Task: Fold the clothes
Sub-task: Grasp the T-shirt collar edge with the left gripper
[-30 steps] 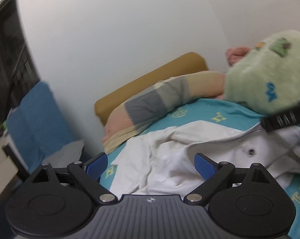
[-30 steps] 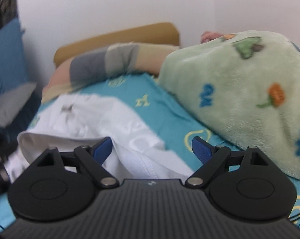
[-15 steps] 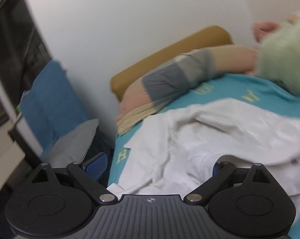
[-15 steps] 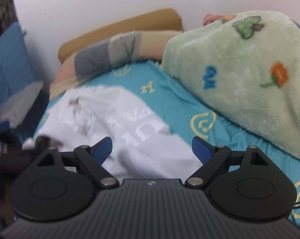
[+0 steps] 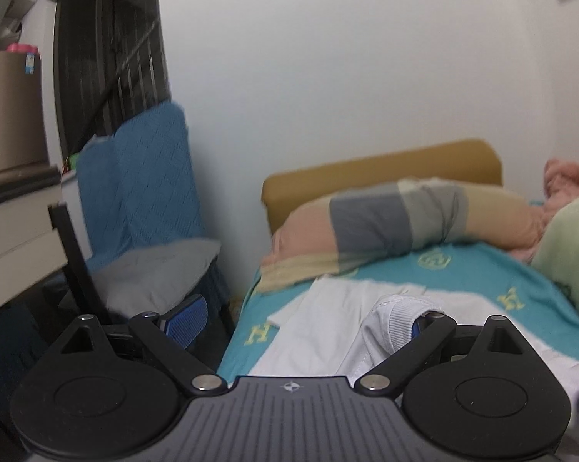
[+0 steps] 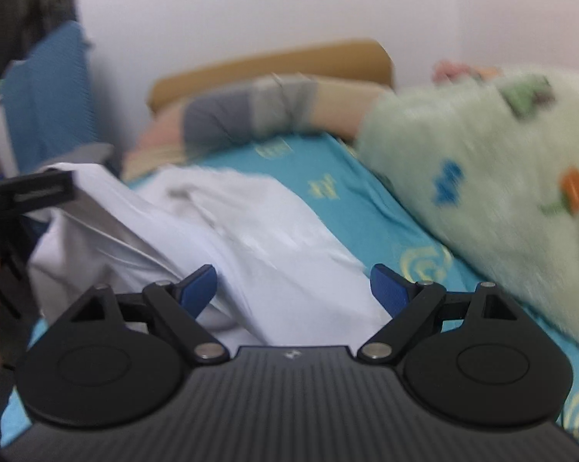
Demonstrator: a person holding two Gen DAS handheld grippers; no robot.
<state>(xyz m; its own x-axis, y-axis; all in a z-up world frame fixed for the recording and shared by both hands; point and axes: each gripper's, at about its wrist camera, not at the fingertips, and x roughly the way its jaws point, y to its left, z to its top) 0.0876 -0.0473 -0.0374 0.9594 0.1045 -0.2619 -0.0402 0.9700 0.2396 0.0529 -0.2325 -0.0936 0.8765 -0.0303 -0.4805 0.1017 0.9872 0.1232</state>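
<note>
A white garment (image 5: 339, 323) lies crumpled on the teal bedsheet (image 5: 478, 269); it also shows in the right wrist view (image 6: 251, 238). My left gripper (image 5: 301, 325) is open, low over the garment's left part at the bed's edge. A ribbed white hem (image 5: 397, 310) drapes over its right finger and hides the pad; its left blue pad (image 5: 185, 319) is bare. My right gripper (image 6: 293, 288) is open and empty, with the garment lying between and beyond its blue pads (image 6: 199, 288). The left gripper's black body (image 6: 24, 192) shows at the left of the right wrist view.
A green fleece blanket (image 6: 493, 177) is heaped on the bed's right side. A striped pillow (image 5: 404, 227) and a mustard bolster (image 5: 381, 177) lie against the white wall. A blue-covered chair (image 5: 143, 192) with a grey cushion stands left of the bed, beside a desk (image 5: 16, 246).
My left gripper has swung left toward the bed's edge, with the garment's hem now draped over its right finger. The right gripper has dropped closer over the garment. Both stayed open.
</note>
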